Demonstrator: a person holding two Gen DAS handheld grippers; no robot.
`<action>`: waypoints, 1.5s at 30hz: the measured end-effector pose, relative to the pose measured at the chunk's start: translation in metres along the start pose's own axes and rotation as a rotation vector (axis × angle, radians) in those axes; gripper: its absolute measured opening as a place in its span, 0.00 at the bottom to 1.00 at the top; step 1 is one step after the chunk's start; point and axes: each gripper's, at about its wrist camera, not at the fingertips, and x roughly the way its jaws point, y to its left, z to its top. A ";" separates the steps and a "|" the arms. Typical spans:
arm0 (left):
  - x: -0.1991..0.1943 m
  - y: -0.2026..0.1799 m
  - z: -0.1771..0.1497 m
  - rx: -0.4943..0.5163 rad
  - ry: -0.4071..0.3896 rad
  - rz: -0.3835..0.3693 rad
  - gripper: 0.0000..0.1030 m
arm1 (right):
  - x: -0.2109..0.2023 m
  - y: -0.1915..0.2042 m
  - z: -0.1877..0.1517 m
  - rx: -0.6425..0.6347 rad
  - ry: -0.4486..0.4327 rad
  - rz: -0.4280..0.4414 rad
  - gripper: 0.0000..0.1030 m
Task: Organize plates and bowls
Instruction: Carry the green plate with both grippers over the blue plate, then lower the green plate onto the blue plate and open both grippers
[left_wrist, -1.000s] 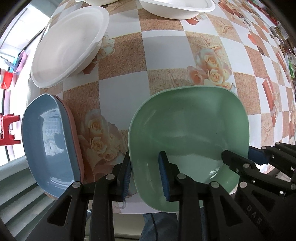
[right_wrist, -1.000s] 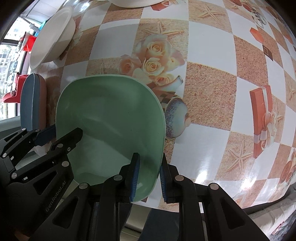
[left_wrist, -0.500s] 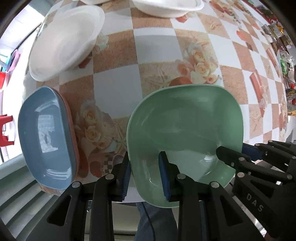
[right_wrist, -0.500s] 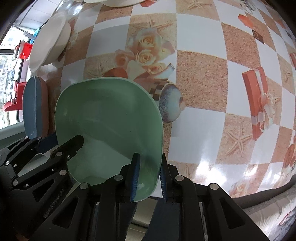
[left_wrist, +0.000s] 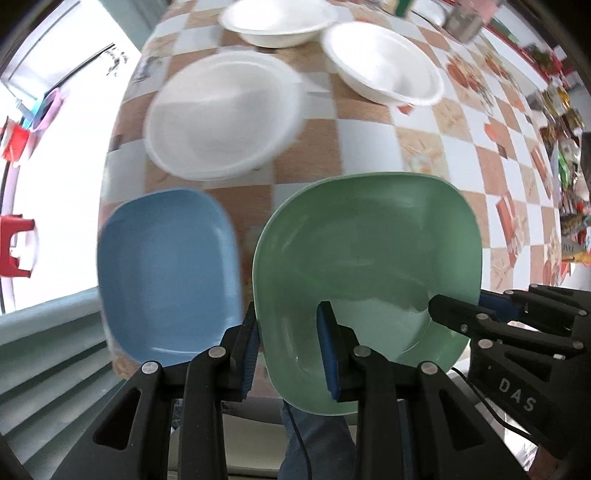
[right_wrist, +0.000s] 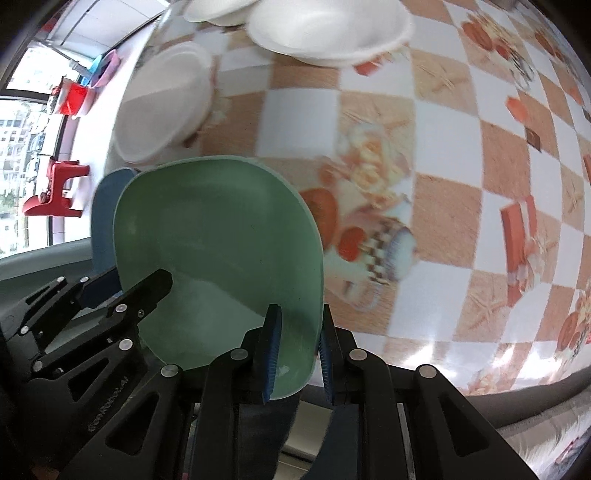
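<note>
Green plate (left_wrist: 365, 254) held over the near table edge, concave face up, rounded-square, no clear long axis; far rim points toward the white bowls (left_wrist: 225, 114). Left gripper (left_wrist: 290, 350) clamps its near-left rim, one finger pad inside, one outside. Right gripper (right_wrist: 295, 354) pinches the near-right rim the same way, jaws narrowly parted by the rim. Blue plate (left_wrist: 166, 273) lies just left, on checkered tablecloth (right_wrist: 461, 184).
</note>
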 end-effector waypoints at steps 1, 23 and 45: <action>-0.002 0.008 -0.002 -0.010 -0.001 0.006 0.31 | -0.001 0.006 0.002 -0.006 -0.002 0.002 0.21; -0.018 0.133 -0.007 -0.129 -0.042 0.092 0.31 | 0.039 0.137 0.027 -0.129 0.034 0.032 0.21; -0.006 0.145 0.006 -0.123 -0.077 0.130 0.72 | 0.034 0.110 0.028 -0.078 0.059 0.065 0.22</action>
